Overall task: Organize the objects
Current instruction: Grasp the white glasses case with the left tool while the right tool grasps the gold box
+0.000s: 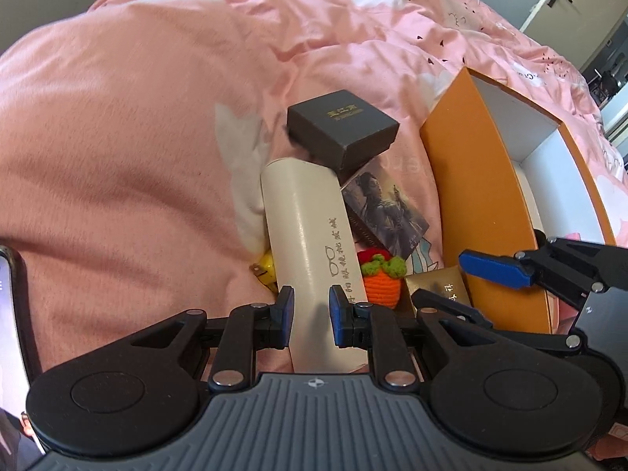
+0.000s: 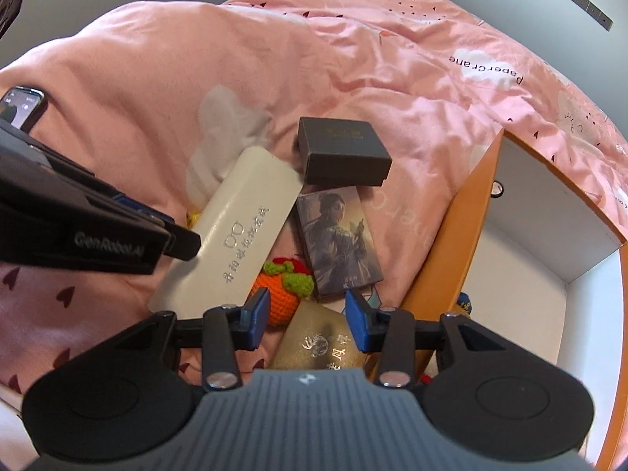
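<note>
Left gripper (image 1: 311, 316) set narrow astride white glasses case (image 1: 310, 243); pad contact cannot be told. Right gripper (image 2: 307, 324) half open above gold packet (image 2: 320, 343), nothing gripped. Case, grey box (image 2: 341, 151), picture card (image 2: 337, 241), crochet fruit (image 2: 280, 284) clustered on pink bedding (image 2: 157, 78) beside orange box (image 2: 443, 271).

A pink bedcover (image 1: 137, 137) is being shown with dark heart prints; a cream case (image 1: 310, 235), orange box (image 1: 459, 180) and dark grey box (image 1: 341, 129) are being observed.

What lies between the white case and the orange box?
The picture card, a crocheted orange fruit and a gold packet lie between the white case and the orange box, clearest in the right wrist view.
</note>
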A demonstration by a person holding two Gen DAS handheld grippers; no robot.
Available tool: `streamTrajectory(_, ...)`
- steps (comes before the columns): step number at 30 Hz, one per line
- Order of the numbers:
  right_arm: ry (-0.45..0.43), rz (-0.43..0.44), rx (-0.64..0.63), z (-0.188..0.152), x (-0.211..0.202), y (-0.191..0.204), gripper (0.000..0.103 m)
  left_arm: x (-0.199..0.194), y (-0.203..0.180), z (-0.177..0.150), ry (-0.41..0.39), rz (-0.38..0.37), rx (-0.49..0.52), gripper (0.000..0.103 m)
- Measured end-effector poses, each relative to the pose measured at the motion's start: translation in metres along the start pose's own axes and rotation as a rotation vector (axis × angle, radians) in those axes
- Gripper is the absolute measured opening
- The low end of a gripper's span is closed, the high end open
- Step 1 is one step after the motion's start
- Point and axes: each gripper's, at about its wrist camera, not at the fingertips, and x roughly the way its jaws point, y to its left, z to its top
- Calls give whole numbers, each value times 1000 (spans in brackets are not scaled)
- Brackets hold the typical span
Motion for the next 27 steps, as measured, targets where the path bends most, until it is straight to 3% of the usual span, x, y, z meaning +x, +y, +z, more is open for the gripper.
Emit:
streamTrajectory(5,0,-11,-9,2,7,-2,44,8,5,4,26,8,-28,22)
streamTrajectory(14,-12,-60,-76,9,17,-3,44,26,10,13,49,-7,-89,39)
streamTrajectory(20,-3,-42,-111,13,19,-9,44,39,10,18,69,-3,-97,52)
streamTrajectory(27,7,-39,-144,17,24,-10,43,55,18,18,104,-67,-137,59)
